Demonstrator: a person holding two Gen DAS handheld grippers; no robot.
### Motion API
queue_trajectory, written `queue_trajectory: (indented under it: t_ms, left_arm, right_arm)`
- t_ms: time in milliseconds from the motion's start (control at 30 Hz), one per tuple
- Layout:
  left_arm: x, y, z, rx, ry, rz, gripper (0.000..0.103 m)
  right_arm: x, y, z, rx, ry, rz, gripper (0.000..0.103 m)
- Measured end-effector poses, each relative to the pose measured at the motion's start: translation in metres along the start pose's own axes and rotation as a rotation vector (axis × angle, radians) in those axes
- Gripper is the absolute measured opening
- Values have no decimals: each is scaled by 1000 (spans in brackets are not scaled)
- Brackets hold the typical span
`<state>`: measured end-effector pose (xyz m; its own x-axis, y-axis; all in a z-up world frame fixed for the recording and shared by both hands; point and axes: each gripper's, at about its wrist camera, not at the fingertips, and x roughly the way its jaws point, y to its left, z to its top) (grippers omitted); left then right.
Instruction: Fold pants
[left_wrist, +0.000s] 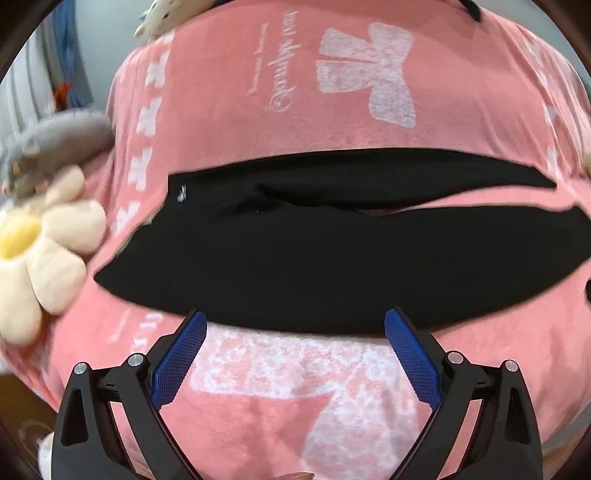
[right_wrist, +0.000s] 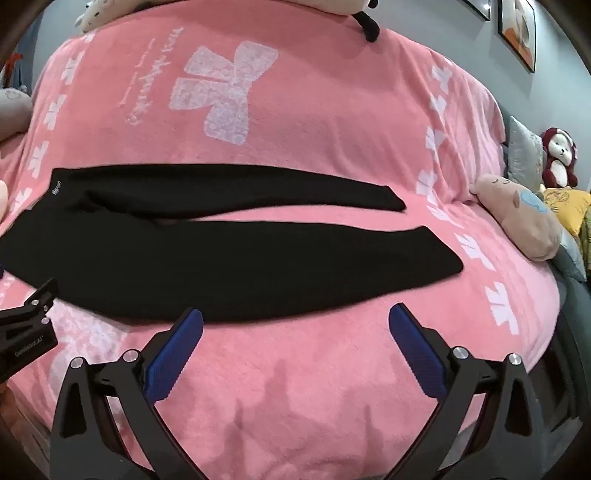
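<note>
Black pants (left_wrist: 295, 258) lie flat on a pink blanket (left_wrist: 295, 369), waist to the left with a small white label, both legs stretched to the right with a narrow gap between them. They also show in the right wrist view (right_wrist: 221, 258). My left gripper (left_wrist: 295, 321) is open and empty, its blue pads just at the near edge of the pants near the waist end. My right gripper (right_wrist: 295, 314) is open and empty at the near edge of the nearer leg. Part of the left gripper (right_wrist: 26, 325) shows at the left of the right wrist view.
The pink blanket (right_wrist: 332, 129) with white bow prints covers a bed. A flower-shaped cushion (left_wrist: 40, 243) and a grey plush (left_wrist: 48, 144) lie at the left. A pink plush pillow (right_wrist: 524, 218), a red-and-white plush (right_wrist: 559, 158) and cushions sit at the right edge.
</note>
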<state>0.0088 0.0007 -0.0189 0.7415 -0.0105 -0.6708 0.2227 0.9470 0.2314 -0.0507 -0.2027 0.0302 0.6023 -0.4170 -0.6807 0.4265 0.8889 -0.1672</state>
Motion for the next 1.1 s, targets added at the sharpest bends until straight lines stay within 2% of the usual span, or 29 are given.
queue_trajectory:
  t_ms: [100, 233, 433, 600, 667, 1100]
  left_arm:
    - [-4, 2, 2, -27, 7, -20, 95]
    - [-17, 3, 5, -59, -29, -2, 96]
    - [-22, -1, 0, -25, -50, 33, 96]
    - [-7, 6, -6, -39, -6, 41, 96]
    - [-2, 11, -8, -60, 26, 20, 96]
    - [0, 1, -5, -67, 30, -11, 96]
  right_arm:
    - [-3, -1, -12, 9, 8, 4, 98]
    - [-7, 2, -18, -32, -14, 6, 98]
    - [1, -2, -18, -9, -5, 46, 98]
    - [10, 1, -18, 34, 6, 53, 98]
    - [11, 5, -18, 33, 7, 52, 98]
    - [11, 12, -20, 21, 1, 30, 98]
